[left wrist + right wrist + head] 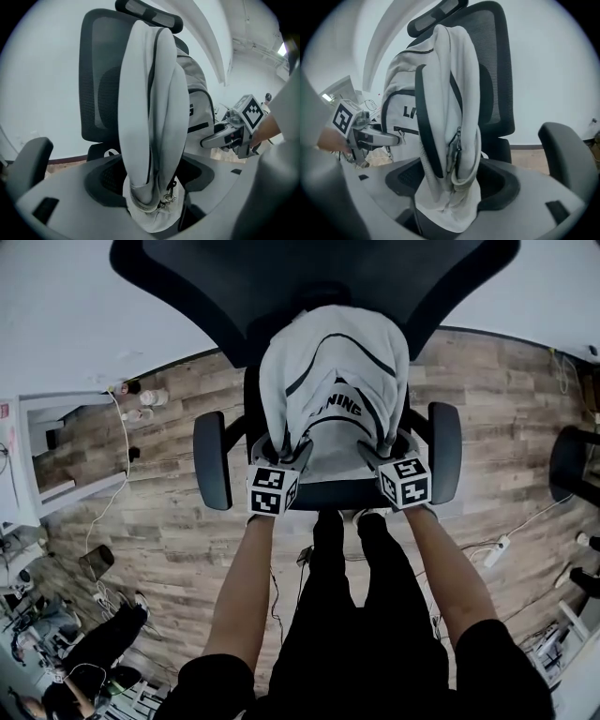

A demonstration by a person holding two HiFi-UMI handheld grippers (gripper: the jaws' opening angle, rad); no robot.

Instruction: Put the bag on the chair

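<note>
Your left gripper (278, 460) and right gripper (384, 456) both stand wide open. Each has a lower side edge of the bag (333, 390) between its jaws, with the pads not pinching it. The bag (a pale grey backpack with dark trim) stands upright on the seat of the chair (450, 277), against the backrest and between the two armrests (213, 460). Both grippers sit low at the bag's front corners, slanting downward, near the seat's front edge.
</note>
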